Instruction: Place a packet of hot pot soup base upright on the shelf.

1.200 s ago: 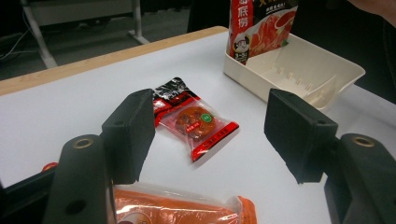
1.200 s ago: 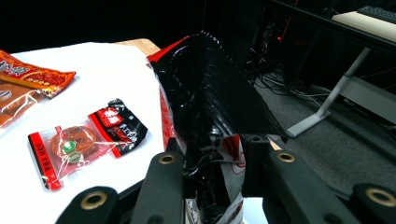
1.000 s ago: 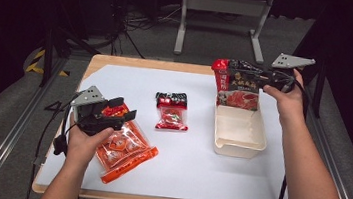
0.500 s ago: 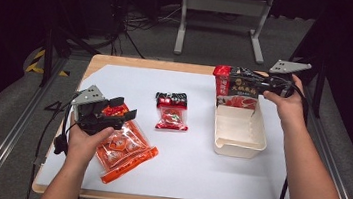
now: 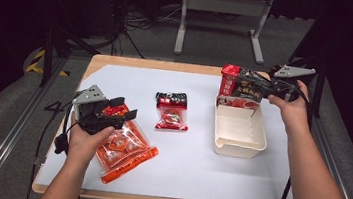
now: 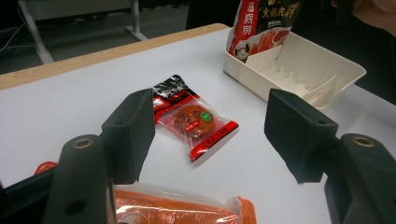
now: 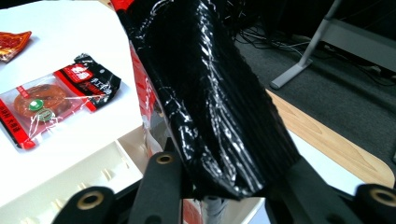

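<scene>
— Hands first: what's your left gripper (image 5: 121, 113) doing?
— Jaws wide, nothing between them, over the orange packet (image 5: 126, 149).
— And your right gripper (image 5: 270, 87)?
— Clamped on the black-and-red pouch (image 5: 240, 86), its bottom edge dipping into the tray (image 5: 238, 142) — lower it, then release.

Left gripper (image 6: 205, 135) hangs with fingers (image 6: 128, 133) wide apart over the counter (image 6: 70, 102), small red packet (image 6: 196, 119) lying between them, white tray (image 6: 303, 65) beyond, orange pouch (image 6: 177, 210) below.
</scene>
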Demonstrator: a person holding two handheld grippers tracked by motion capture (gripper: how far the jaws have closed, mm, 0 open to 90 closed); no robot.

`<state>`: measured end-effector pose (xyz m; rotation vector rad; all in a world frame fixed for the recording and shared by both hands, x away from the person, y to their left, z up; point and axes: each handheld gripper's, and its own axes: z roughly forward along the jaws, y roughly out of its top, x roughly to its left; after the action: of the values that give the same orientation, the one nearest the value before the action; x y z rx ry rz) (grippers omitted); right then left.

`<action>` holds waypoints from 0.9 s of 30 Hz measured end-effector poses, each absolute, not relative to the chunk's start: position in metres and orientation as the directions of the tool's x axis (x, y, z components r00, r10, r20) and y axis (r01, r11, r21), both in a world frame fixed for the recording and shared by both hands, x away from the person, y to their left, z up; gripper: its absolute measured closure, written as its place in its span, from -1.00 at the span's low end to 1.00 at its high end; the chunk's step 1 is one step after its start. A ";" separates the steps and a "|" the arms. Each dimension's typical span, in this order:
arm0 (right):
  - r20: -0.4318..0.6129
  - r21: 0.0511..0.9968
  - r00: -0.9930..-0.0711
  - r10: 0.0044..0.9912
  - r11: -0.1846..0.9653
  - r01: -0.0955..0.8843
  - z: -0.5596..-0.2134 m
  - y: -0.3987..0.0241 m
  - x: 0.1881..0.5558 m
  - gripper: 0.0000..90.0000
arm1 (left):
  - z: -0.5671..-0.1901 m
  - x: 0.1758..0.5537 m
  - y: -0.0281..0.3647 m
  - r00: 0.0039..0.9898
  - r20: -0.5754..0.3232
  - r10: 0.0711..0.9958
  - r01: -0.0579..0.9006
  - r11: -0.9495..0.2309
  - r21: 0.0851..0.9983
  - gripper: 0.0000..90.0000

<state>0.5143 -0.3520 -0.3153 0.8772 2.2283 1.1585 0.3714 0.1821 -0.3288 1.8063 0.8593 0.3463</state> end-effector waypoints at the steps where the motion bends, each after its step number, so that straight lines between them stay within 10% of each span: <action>1: -0.117 0.841 -0.680 0.724 0.436 0.319 -0.315 -0.352 0.514 0.61 | -0.329 0.372 0.182 0.699 -0.159 0.697 0.389 -0.185 0.902 -0.23; 27: -0.086 0.884 -0.566 0.820 0.325 0.336 -0.297 -0.364 0.471 -0.23 | -0.333 0.380 0.193 0.681 -0.142 0.718 0.392 -0.194 0.899 -0.37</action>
<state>0.4709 -0.3643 -0.2966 1.0138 2.0615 1.1898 0.3802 0.1935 -0.3326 1.8150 0.8800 0.3775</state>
